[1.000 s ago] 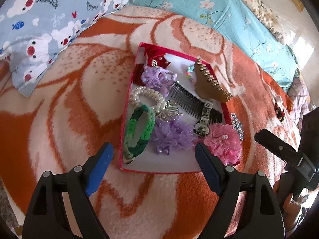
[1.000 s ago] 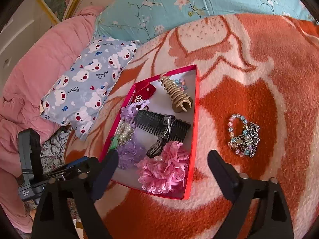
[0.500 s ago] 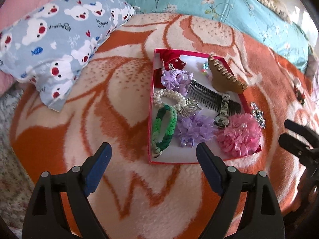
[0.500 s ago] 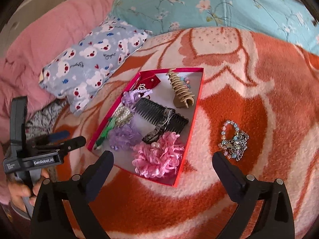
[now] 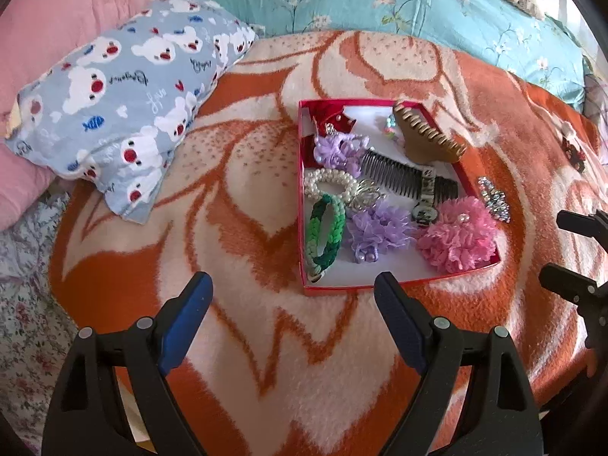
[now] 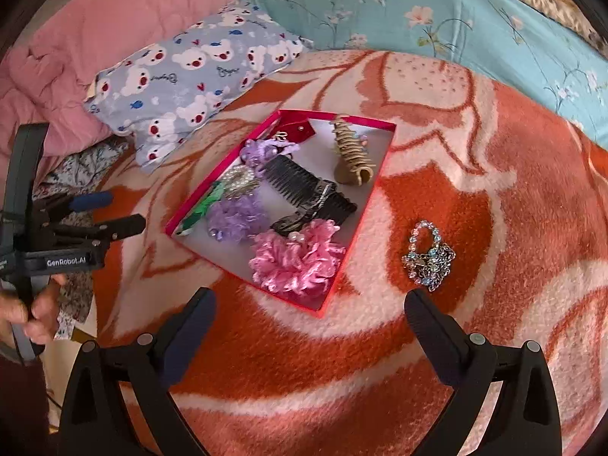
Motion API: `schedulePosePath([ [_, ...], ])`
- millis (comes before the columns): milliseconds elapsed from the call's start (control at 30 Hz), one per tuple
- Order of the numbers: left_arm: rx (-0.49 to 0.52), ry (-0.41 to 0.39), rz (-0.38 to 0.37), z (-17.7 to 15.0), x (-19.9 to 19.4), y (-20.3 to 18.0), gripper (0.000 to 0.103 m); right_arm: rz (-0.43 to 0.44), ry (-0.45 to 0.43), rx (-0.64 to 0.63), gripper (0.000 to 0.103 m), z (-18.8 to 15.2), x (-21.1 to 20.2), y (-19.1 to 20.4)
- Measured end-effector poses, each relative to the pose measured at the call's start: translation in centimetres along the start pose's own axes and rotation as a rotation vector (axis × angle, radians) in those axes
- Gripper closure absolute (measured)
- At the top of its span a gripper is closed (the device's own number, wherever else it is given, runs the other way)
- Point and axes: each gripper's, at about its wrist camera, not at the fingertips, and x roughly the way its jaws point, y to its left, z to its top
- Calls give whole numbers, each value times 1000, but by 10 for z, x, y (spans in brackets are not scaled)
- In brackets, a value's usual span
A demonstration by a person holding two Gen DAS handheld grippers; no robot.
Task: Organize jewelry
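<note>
On the orange blanket (image 5: 266, 342), the left gripper (image 5: 292, 296) hangs with jaws apart, empty. The red tray (image 5: 302, 197) of hair ornaments lies beyond. Right of it rests the beaded bracelet (image 6: 429, 256), near the right gripper (image 6: 307, 315), also wide apart and empty.

The left gripper (image 5: 292, 304) is showing black plastic arms with round silver screws at the pivots and blue pads lining the inner faces of its fingers (image 5: 186, 315). The right gripper (image 6: 307, 323) is showing the same black frame and silver screws, its pads looking darker navy. Seen from the right wrist, the left gripper's black body is bearing white "GenRobot.AI" lettering, with a bare hand (image 6: 36, 313) wrapping its handle.
</note>
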Motion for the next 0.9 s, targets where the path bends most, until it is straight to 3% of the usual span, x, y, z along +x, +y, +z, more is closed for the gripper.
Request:
schedulePosePath([
  [67,11,-17,-24,2,-10,0,12,5,1,-14,3,3,-5,3],
  [133,24,-28,-51,4,-18,-2,0,1,-1,-24,3,5,-8,8],
  [233,38,-28,-41,5,-16,-6,0,-3,-1,-36,2,7,-7,13],
  [567,3,76,-9,-7,25,-4,0,9,57,62,2,0,21,-1],
  [900,-3,106,-14,-11,39,-8,0,34,97,128,2,-7,38,-8],
])
